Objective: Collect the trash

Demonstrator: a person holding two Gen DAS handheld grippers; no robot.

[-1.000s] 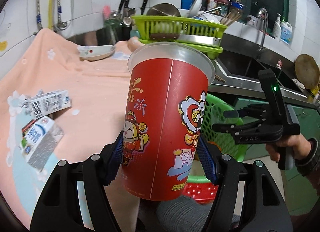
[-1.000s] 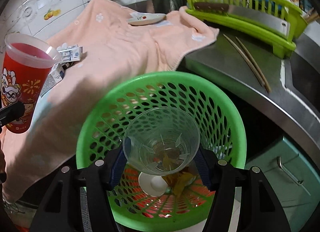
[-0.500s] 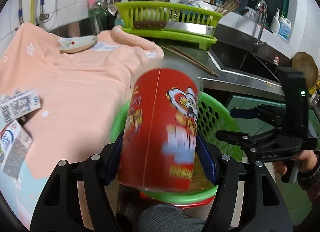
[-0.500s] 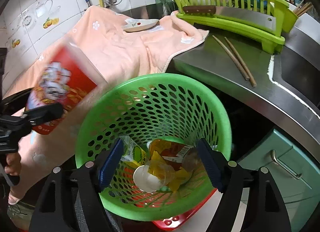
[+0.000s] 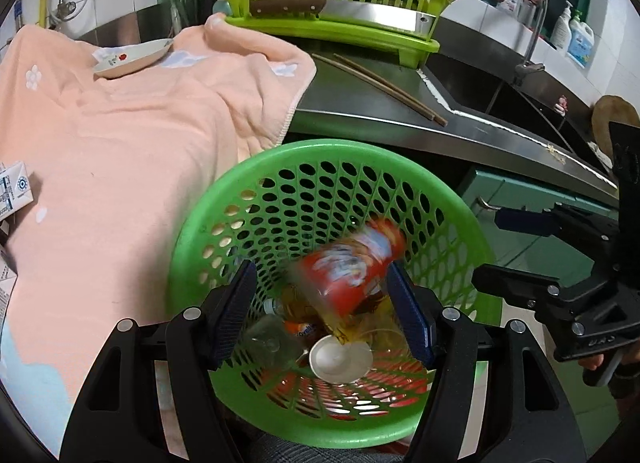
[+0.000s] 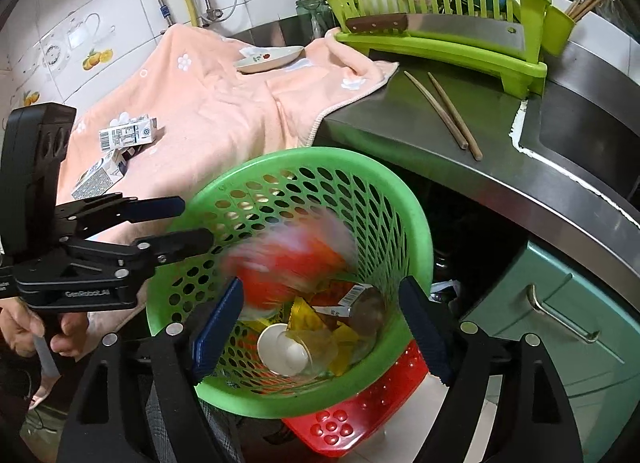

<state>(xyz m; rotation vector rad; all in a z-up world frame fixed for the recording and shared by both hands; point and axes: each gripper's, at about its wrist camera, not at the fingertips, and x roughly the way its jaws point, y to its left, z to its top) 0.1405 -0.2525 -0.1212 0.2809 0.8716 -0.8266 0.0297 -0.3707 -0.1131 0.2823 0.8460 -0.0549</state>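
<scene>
Steel kitchen surface (image 5: 400, 119) under peach towel (image 5: 140, 135). Red cup (image 5: 348, 263), held a second ago, now blurred, tumbling into green basket (image 5: 192, 231). Left tool (image 5: 320, 315) parted, empty. Right tool (image 6: 320, 327) opening, empty. Milk cartons (image 6: 120, 143) left on towel.

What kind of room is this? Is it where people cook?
Most likely a home kitchen. A green dish rack with a cleaver stands on a steel counter beside a sink with a tap, and chopsticks lie on the counter.
</scene>
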